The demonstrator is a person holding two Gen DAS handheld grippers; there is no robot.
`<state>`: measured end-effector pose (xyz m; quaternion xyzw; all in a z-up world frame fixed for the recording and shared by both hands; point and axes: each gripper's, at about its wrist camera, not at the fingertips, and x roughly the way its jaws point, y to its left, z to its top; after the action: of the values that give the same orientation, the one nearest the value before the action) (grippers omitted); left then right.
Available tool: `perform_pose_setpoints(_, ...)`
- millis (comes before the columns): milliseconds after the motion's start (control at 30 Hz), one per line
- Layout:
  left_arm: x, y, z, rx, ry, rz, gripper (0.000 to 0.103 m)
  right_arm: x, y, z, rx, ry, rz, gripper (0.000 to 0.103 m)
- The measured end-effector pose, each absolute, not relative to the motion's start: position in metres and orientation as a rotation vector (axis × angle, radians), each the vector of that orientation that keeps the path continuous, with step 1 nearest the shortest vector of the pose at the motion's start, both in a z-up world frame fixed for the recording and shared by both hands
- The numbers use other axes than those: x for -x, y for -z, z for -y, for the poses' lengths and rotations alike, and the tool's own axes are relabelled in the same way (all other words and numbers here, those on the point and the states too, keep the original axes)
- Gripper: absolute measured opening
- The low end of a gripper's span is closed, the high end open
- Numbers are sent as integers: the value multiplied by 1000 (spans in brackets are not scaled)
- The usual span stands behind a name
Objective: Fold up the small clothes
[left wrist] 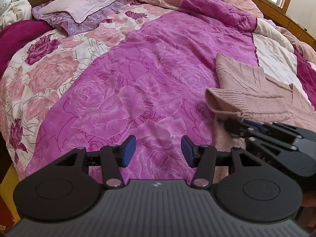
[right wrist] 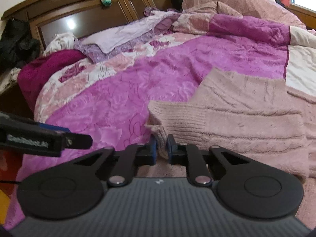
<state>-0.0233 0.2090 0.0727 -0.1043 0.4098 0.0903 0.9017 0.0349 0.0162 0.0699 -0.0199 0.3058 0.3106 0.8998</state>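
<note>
Pink knit sweater on magenta rose-print quilt, right gripper pinching its cuff

Quilt (left wrist: 148, 75) covers the bed. Sweater (right wrist: 237, 114) lies on the quilt's right side, one ribbed sleeve cuff (right wrist: 161, 138) folded toward the near edge. Right gripper (right wrist: 162, 148): pads clamped on that cuff. Left gripper (left wrist: 158, 150): just left of the sweater, jaws apart, nothing between.

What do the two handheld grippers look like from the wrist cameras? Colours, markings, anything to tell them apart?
They look alike. The left gripper and right gripper have black linkage arms with silver rivets, blue pads on the fingers and a grey ribbed base with a small emblem. The right view shows blurred white lettering on the left gripper's side.
</note>
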Motion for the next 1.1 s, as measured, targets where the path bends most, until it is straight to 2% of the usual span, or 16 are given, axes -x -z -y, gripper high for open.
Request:
perform_pose_setpoints(233,20,-81,-195,189,-155,-832,59,-39,-100,14,-10,-603,-553,12)
perform_pose_setpoints(633,-6,-110,-151,104,-37,-761,58,-64,-138,122,-188,-352,-463,12)
perform_pose_setpoints(867,-33,-118,-118,77,35,-737,58,-57,-141,187,-233,-194,-415,12)
perform_pose_setpoints(1100,-68,-103,-88,19,46,-731,58,-42,-120,253,-282,-26,-421,12)
